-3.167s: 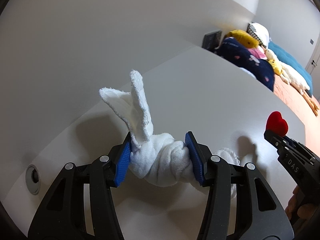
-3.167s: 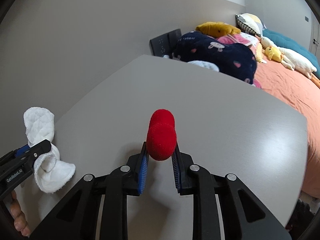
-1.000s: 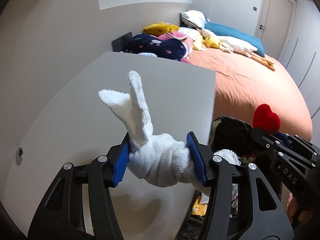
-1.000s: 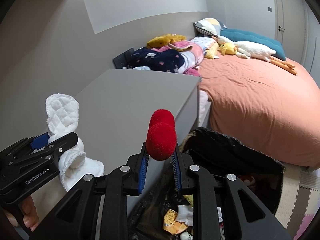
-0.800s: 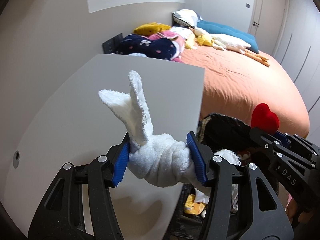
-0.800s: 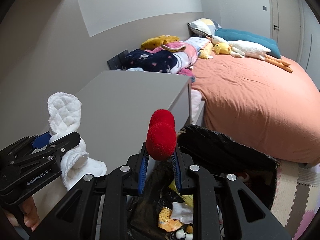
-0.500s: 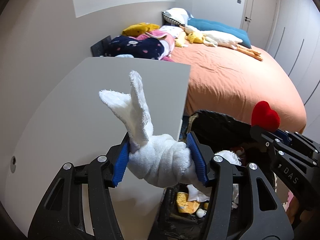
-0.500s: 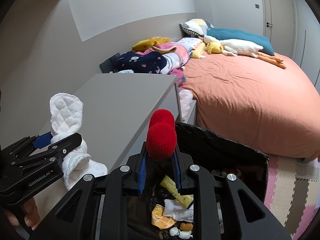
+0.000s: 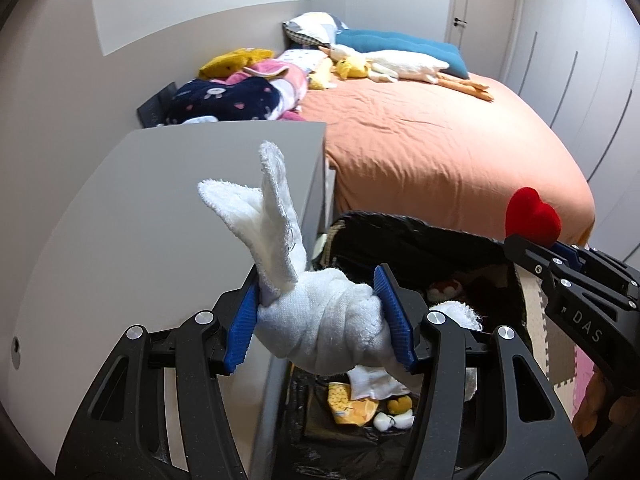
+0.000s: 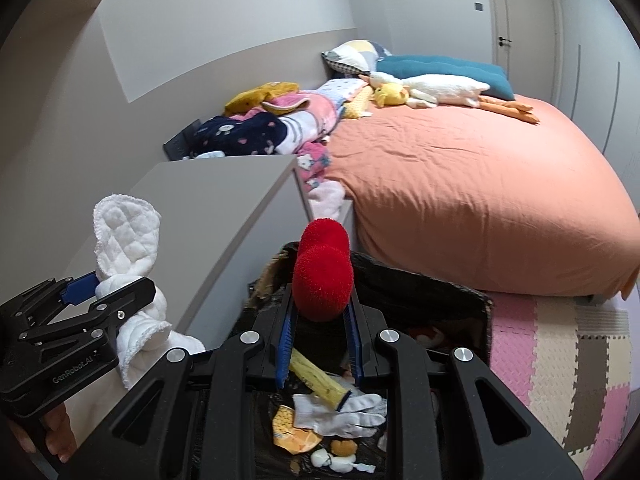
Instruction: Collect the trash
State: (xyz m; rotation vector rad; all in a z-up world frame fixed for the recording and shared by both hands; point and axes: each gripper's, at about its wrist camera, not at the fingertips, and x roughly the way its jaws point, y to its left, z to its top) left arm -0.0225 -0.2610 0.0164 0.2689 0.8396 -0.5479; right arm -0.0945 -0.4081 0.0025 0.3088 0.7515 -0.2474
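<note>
My left gripper [image 9: 318, 320] is shut on a knotted white cloth [image 9: 312, 320] and holds it over the near left rim of a black-lined trash bin [image 9: 420, 236]. The cloth also shows in the right wrist view [image 10: 128, 248]. My right gripper [image 10: 320, 320] is shut on a red plush heart [image 10: 322, 276] and holds it above the same bin [image 10: 460, 300]; the heart shows at the right in the left wrist view [image 9: 530, 218]. The bin holds several scraps, among them a white glove [image 10: 340, 412] and yellow wrappers [image 10: 292, 428].
A grey cabinet top [image 9: 168, 208] lies to the left of the bin. A bed with an orange cover [image 10: 460, 184] stands behind it, with pillows and plush toys [image 10: 424, 88] at its head. Pink and beige foam mats [image 10: 568, 344] cover the floor at the right.
Both grippers have moved right off the grey cabinet top with their loads and now hang over the open bin. More of the bin's contents shows.
</note>
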